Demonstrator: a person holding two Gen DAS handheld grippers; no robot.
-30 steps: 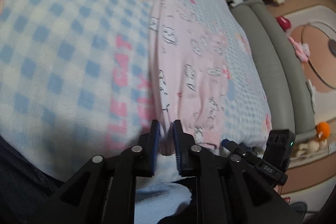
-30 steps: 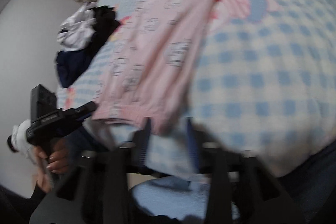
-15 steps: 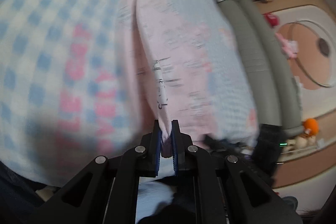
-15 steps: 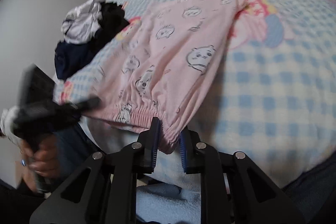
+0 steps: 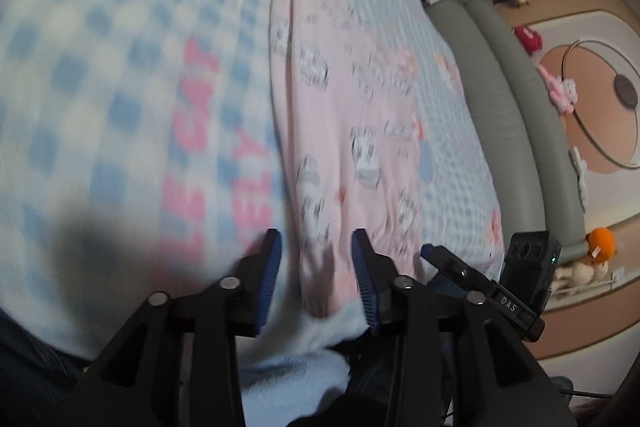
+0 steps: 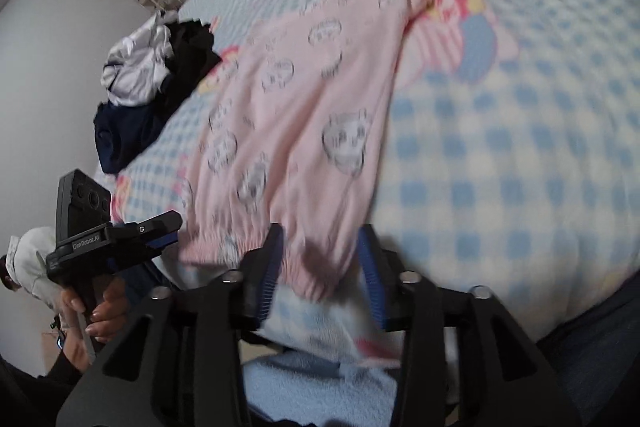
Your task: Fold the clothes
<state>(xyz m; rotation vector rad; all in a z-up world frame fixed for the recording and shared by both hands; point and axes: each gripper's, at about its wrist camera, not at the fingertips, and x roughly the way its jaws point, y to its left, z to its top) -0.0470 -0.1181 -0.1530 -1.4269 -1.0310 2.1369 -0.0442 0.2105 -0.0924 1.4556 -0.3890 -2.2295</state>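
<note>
Lying lengthwise on the blue-and-white checked fleece blanket (image 5: 100, 75) that covers the bed, the pale pink pyjama trousers printed with small cartoon faces (image 5: 340, 131) stretch away from both cameras, their gathered elastic waistband (image 6: 280, 255) at the near edge of the mattress and the leg ends far up the bed. Judging by the way the cloth drapes and ripples, it is light, soft and limp, with no stiffness to help a fold keep its line; it will sag wherever it is not supported and could drag on the fuzzy blanket. The waistband is the thickest, firmest part, so its two corners look like the sensible places to pinch, one per side. The left gripper (image 5: 316, 267) has its blue-padded fingers (image 5: 269, 267) spread wide, straddling the waistband's near end without pinching it; whether a pad brushes the fabric cannot be told through the blur. The right gripper (image 6: 320, 263) is likewise spread apart, its blue pads (image 6: 370, 275) on either side of the waistband's corner, holding nothing. In the right view the left gripper's body, gripped by a bare hand (image 6: 96, 307), sits just beside the waistband's other end. A heap of white, black and navy clothes (image 6: 152, 83) lies further up the bed, well apart from the trousers.
</note>
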